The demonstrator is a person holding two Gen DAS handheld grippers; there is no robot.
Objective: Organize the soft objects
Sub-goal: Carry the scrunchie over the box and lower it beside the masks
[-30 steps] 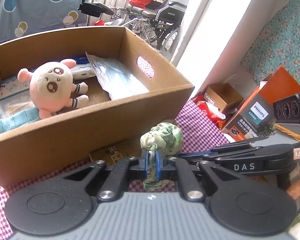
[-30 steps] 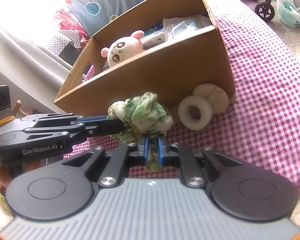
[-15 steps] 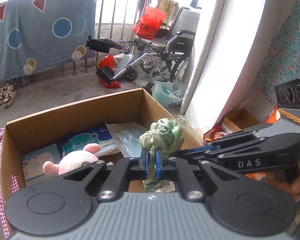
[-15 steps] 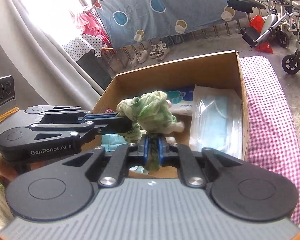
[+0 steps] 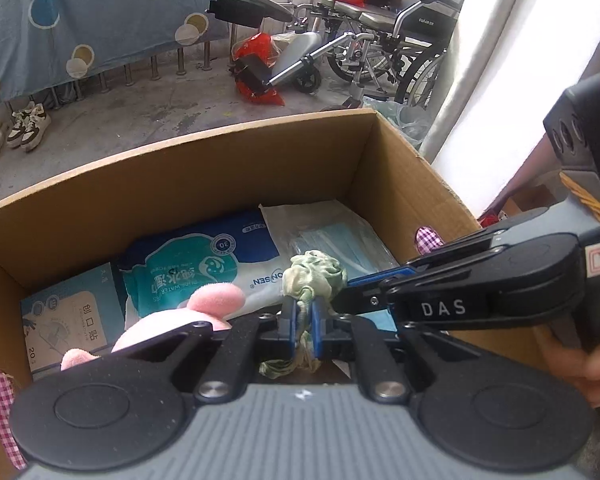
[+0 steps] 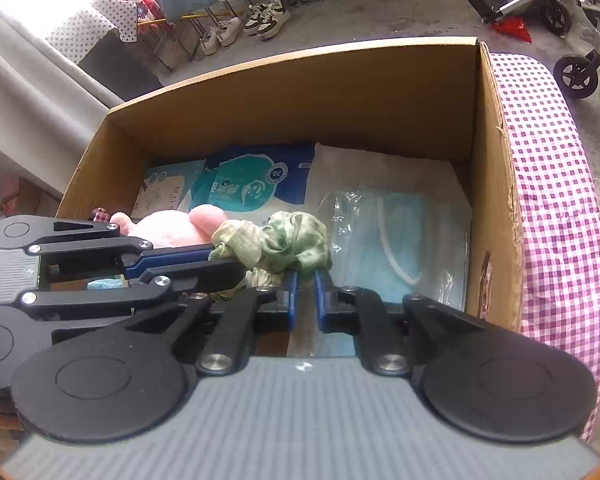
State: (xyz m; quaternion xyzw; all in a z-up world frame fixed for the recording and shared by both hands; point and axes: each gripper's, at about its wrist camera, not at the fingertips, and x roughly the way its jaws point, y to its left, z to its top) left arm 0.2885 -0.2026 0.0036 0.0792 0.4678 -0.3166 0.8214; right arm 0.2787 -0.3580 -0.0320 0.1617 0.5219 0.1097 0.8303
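Green cloth (image 5: 313, 276) in both grippers, above cardboard box (image 5: 228, 168), inside its rim.

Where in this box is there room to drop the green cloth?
No bare floor shows clearly. Freest for the green cloth: the flat mask bag, between the wipes pack and the box's right wall. Crowded left: pink plush before the plaster box.

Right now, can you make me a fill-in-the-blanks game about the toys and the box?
1. Both grippers pinch a crumpled ____ cloth.
2. The cloth hangs over an open ____ box.
3. The plush toy inside the box is ____.
4. The bag of face masks lies against the box's ____ wall.

Missing words: green; cardboard; pink; right
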